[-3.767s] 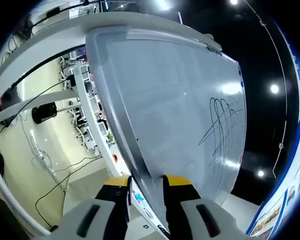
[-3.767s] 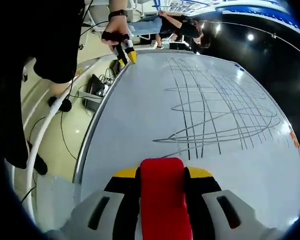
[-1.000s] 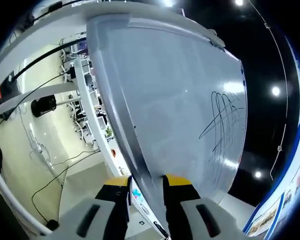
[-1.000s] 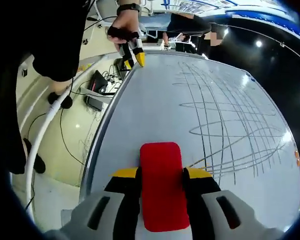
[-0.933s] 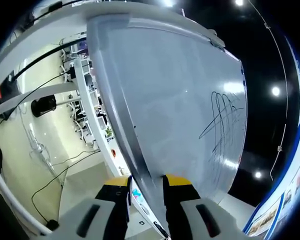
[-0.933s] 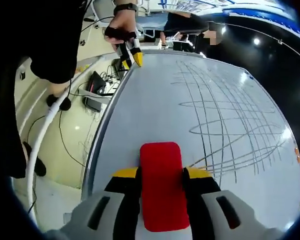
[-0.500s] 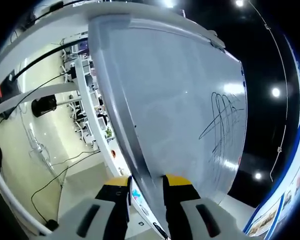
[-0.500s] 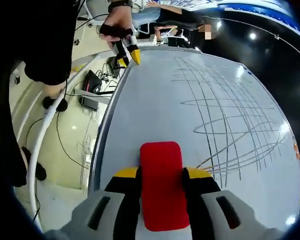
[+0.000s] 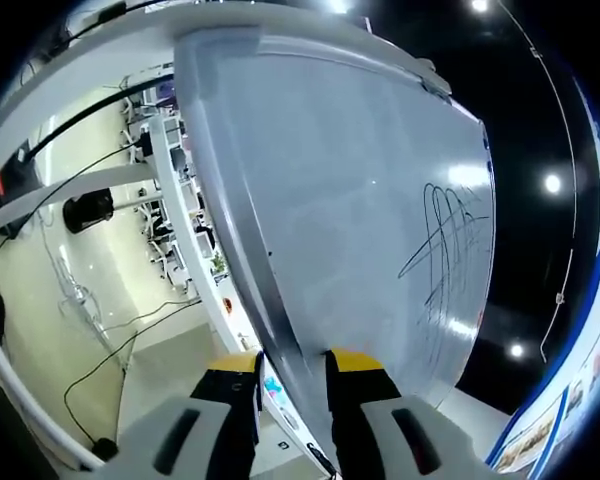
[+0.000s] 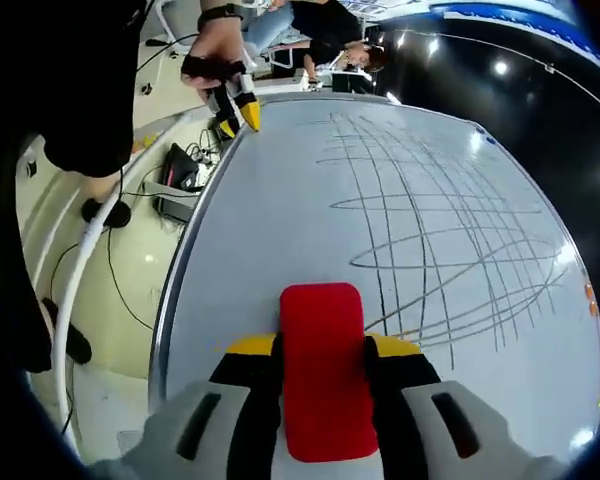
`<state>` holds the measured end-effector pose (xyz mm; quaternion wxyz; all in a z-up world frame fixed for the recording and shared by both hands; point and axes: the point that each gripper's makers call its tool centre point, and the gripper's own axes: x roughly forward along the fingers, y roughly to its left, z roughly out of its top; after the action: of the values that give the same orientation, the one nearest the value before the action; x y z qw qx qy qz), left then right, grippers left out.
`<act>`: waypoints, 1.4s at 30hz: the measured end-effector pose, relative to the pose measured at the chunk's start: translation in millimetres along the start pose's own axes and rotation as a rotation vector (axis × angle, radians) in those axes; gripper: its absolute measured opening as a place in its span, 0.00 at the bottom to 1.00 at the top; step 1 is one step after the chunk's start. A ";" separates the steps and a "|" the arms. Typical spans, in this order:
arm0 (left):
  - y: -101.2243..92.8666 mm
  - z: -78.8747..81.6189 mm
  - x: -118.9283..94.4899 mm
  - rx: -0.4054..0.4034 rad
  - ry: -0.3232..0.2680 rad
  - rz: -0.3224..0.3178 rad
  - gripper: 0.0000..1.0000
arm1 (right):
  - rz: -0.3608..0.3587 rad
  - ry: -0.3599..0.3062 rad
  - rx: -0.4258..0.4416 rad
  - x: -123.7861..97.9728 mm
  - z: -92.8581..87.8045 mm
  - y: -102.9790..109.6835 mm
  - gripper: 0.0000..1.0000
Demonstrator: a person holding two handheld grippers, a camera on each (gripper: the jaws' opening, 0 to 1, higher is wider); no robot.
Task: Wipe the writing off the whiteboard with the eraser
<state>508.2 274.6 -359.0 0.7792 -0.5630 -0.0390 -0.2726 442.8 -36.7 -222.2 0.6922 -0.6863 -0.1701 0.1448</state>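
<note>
Right gripper (image 10: 322, 352) clamps red eraser (image 10: 322, 370) against whiteboard (image 10: 280, 200); left gripper (image 9: 293, 365) pinches whiteboard edge.

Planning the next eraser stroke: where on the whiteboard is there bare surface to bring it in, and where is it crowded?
Bare: the strip of whiteboard between its left frame edge and the scribbles, ahead of the red eraser in the right gripper. Crowded: the scribbled right half, and the far left corner where the left gripper clamps the frame.

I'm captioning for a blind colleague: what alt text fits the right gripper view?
The right tool holds a red eraser against a whiteboard crossed with looping black lines. At the board's far left edge, a hand holds the left tool clamped on the frame.
</note>
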 end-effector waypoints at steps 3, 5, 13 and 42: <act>0.0 0.0 -0.1 0.000 0.000 0.003 0.28 | 0.004 0.005 0.005 -0.5 2.1 -7.3 0.35; 1.3 0.7 0.5 0.000 0.002 0.004 0.28 | 0.004 0.006 0.008 -1.1 2.3 -12.4 0.35; 2.3 1.7 1.6 0.001 0.002 0.006 0.28 | 0.022 -0.002 -0.001 -0.3 2.6 -27.1 0.35; -9.6 -3.4 -3.0 -0.004 -0.004 0.004 0.28 | -0.068 -0.008 0.064 5.2 2.6 -126.4 0.35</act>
<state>500.3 270.7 -353.0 0.7786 -0.5651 -0.0389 -0.2701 442.2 -34.2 -95.6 0.7174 -0.6572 -0.1914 0.1294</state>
